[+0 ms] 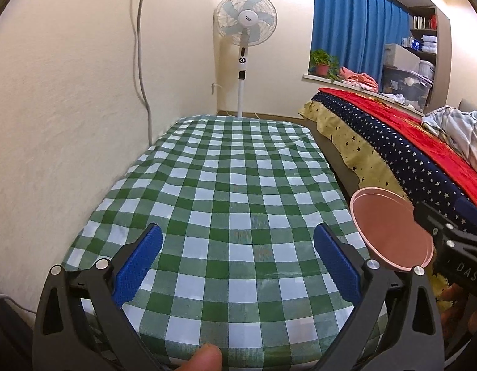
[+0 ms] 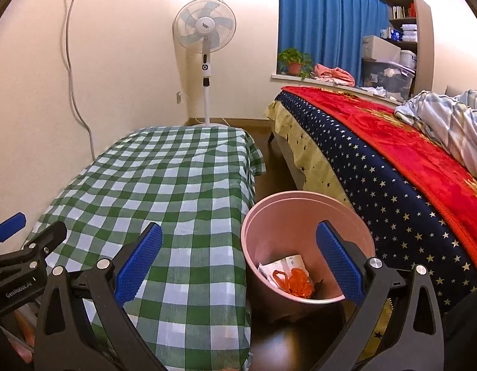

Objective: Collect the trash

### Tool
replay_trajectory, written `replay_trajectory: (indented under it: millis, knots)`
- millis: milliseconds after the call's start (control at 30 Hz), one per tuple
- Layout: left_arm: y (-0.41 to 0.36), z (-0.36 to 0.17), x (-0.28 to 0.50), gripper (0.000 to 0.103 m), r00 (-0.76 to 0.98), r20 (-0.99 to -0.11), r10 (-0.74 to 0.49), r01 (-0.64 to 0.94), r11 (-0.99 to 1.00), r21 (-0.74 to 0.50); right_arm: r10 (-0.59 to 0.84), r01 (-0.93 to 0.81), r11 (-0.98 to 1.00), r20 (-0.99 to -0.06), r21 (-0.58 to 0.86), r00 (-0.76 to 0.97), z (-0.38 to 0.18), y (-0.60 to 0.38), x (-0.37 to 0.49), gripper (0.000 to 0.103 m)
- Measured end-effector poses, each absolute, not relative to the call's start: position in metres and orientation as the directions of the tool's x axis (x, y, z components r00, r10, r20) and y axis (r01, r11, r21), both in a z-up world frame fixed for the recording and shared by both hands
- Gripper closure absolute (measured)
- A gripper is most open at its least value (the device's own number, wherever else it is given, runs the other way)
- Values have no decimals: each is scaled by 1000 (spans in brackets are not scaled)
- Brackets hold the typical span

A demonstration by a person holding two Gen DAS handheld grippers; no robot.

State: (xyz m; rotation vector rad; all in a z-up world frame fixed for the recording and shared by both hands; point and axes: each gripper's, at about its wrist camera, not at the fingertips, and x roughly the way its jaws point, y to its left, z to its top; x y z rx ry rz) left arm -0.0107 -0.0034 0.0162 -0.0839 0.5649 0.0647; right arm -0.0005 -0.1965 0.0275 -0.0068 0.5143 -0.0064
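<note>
A pink trash bin stands on the dark floor between the checked table and the bed. Inside it lie an orange plastic bag and a crumpled white paper. My right gripper is open above the bin's left rim and the table edge, with nothing between its blue pads. My left gripper is open over the near end of the table, also holding nothing. The bin shows at the right of the left wrist view. No trash is visible on the table.
The green-and-white checked cloth covers a long low table against the left wall. A bed with a star-patterned cover and red blanket runs along the right. A standing fan is at the far wall. A thumb shows at the bottom.
</note>
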Motion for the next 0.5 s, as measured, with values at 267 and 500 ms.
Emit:
replay_trajectory:
  millis: [267, 500]
  knots:
    - [-4, 13, -10, 8, 839, -543, 32, -82, 994, -67, -14, 7, 1000, -489, -15, 872, 27, -193, 0, 5]
    - [-4, 14, -11, 8, 841, -540, 31, -79, 995, -64, -13, 5, 1000, -490, -17, 872, 29, -194, 0, 5]
